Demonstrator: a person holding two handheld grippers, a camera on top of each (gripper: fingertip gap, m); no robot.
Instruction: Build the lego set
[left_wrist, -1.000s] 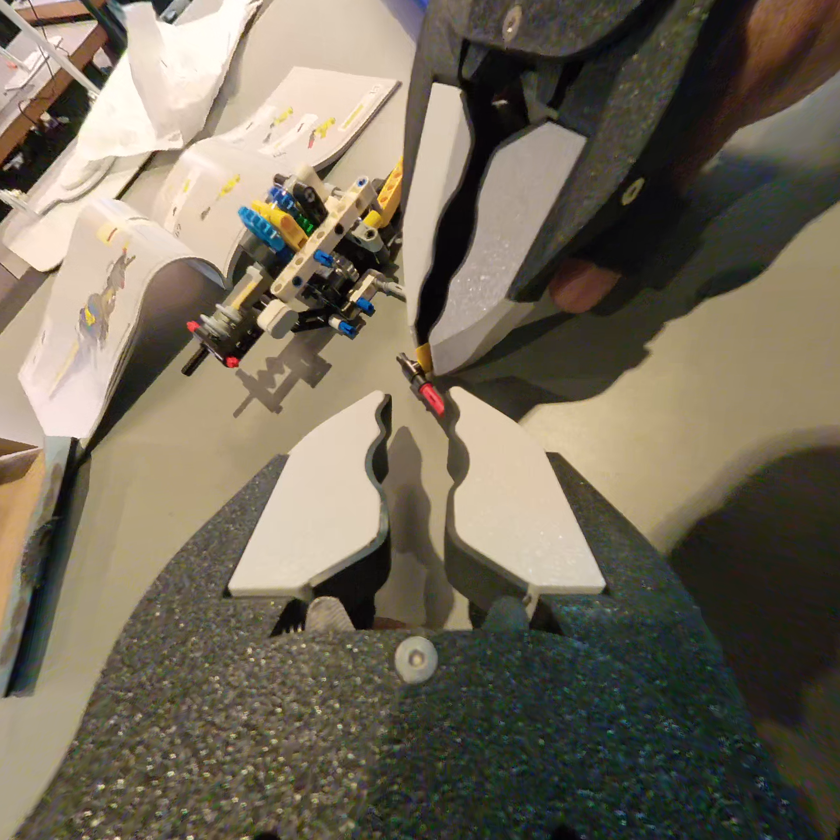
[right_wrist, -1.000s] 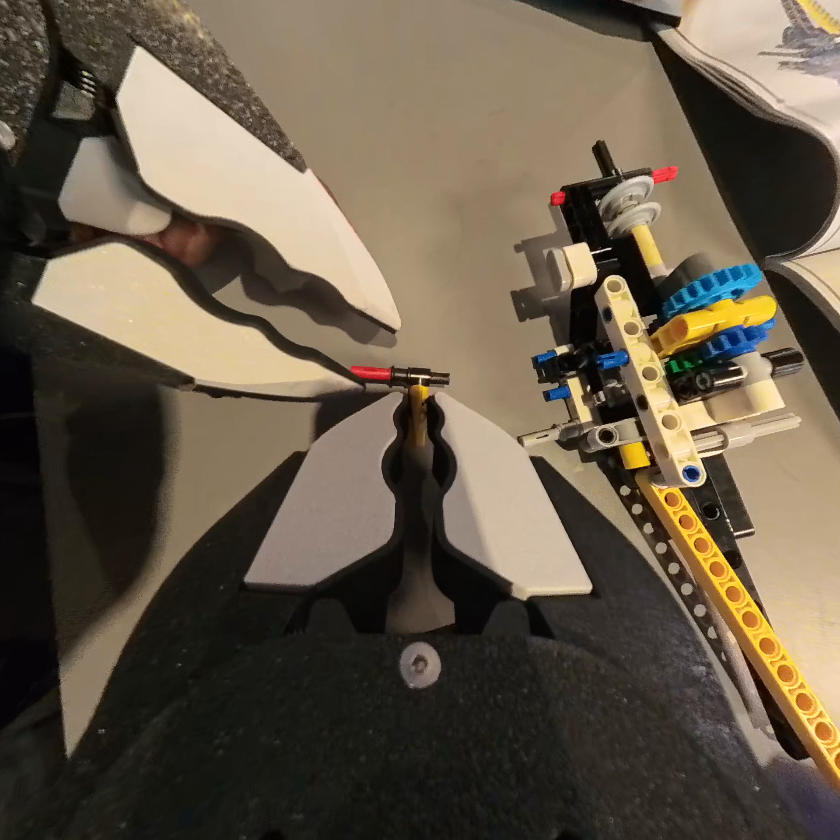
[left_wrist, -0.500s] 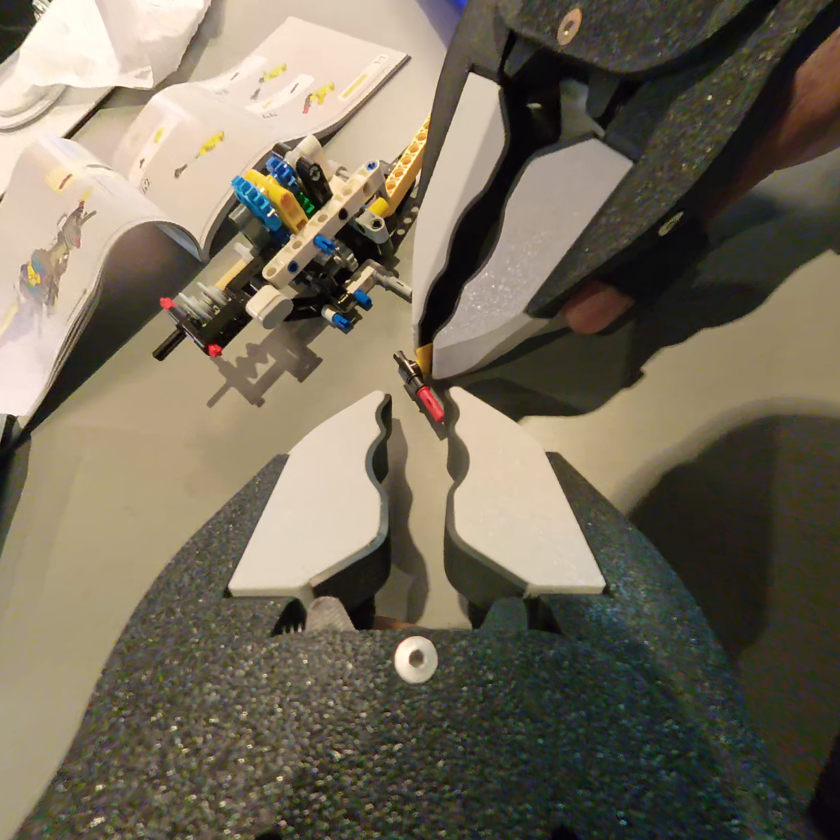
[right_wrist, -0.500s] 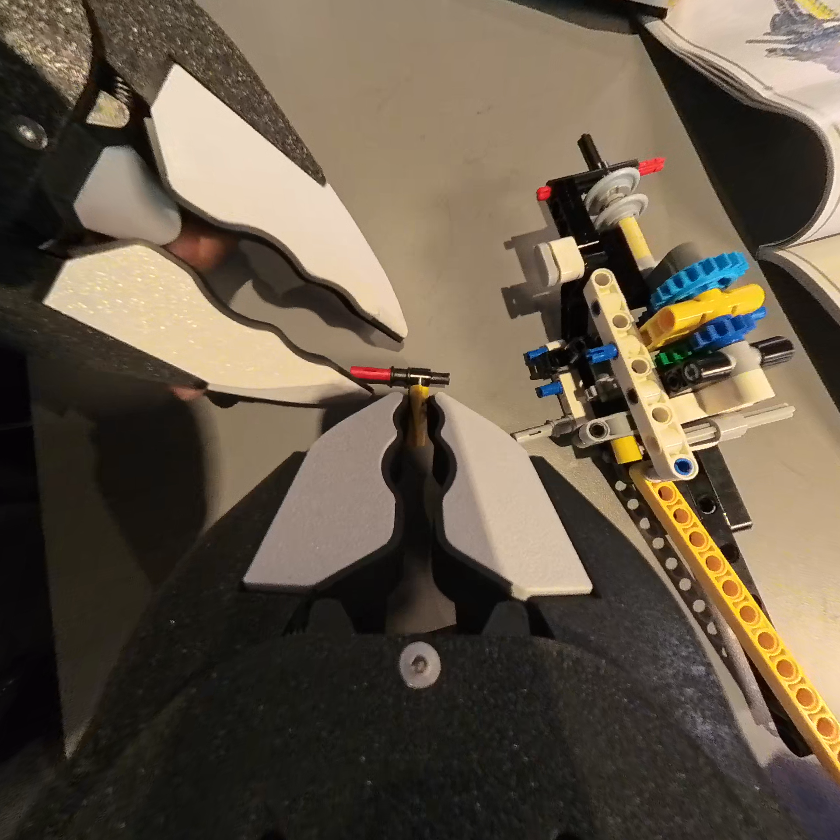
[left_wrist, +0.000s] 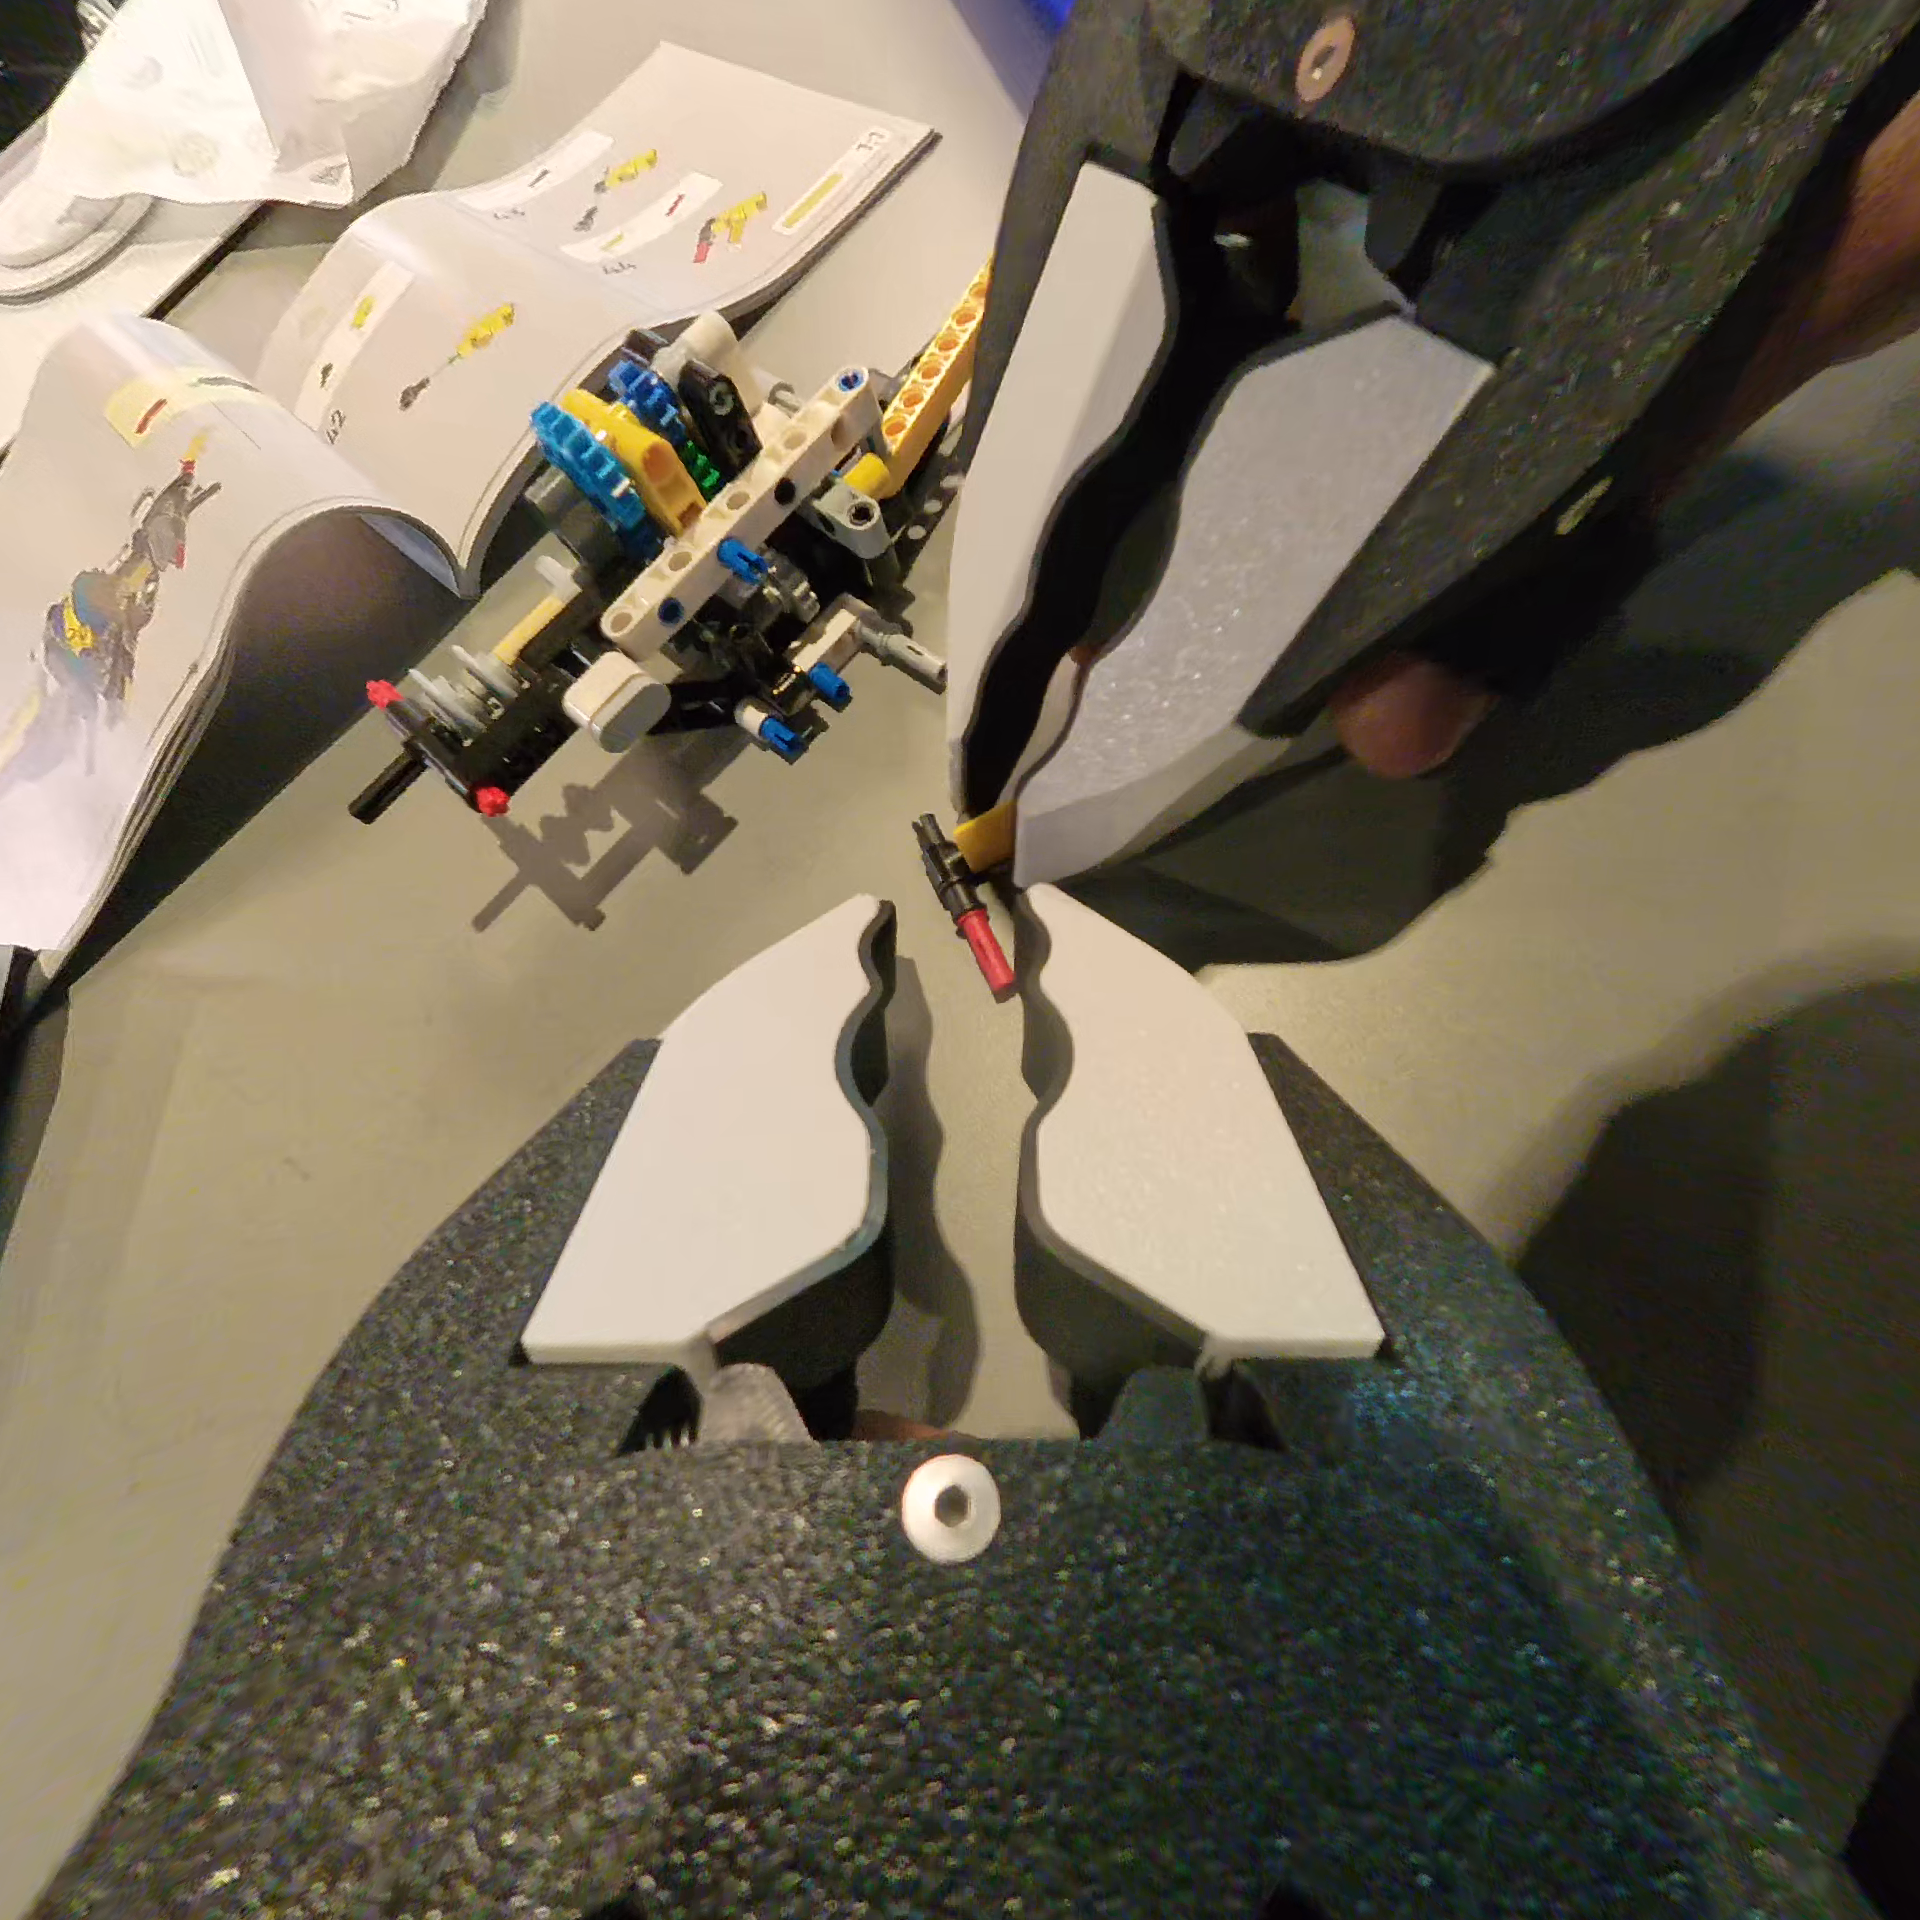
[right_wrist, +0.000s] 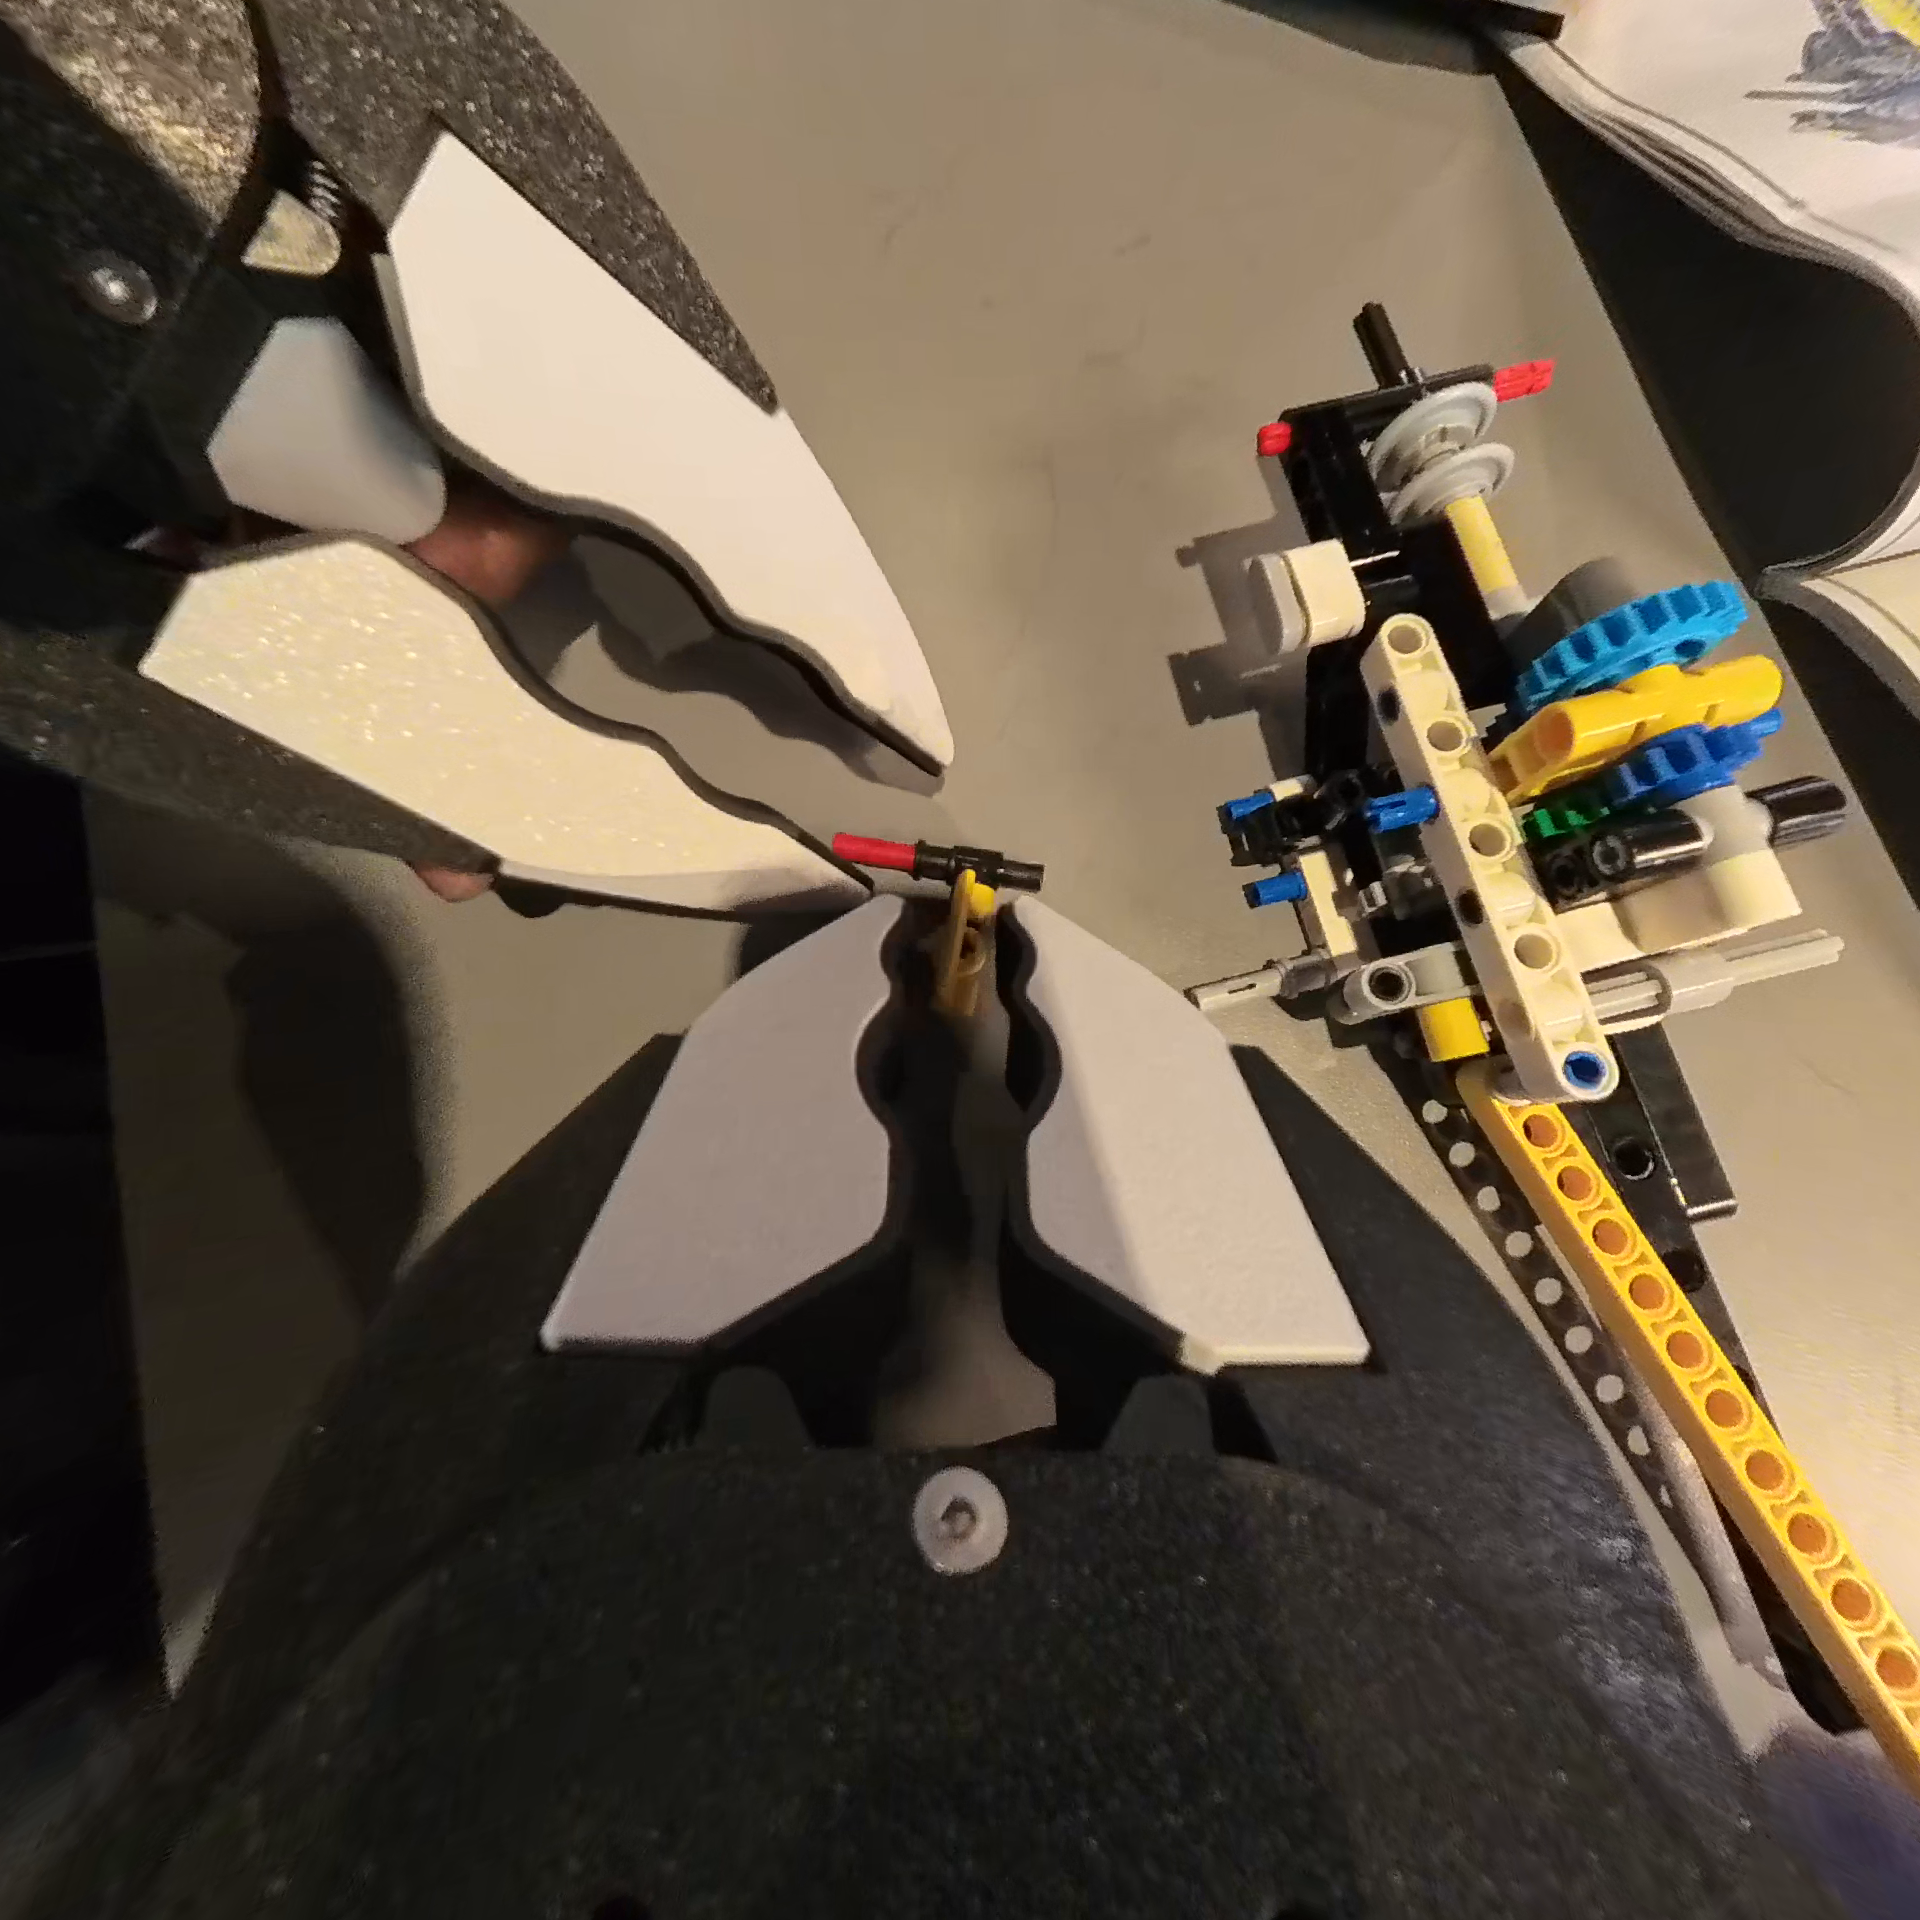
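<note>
While the right gripper (right_wrist: 951, 914) clamps a small yellow piece (right_wrist: 961, 951) carrying a black-and-red pin (right_wrist: 935, 855), the left gripper (left_wrist: 954, 914) stands narrowly parted around the pin's red end. Likely next: pressing it home, then fitting it to the model (right_wrist: 1507, 790) nearby.

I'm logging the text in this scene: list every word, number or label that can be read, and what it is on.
Open instruction booklet: small step numbers and a page number beside part drawings; not copied out here.
Crumpled white bag: faint print, too blurred to read.
Lego model: no writing visible.
</note>
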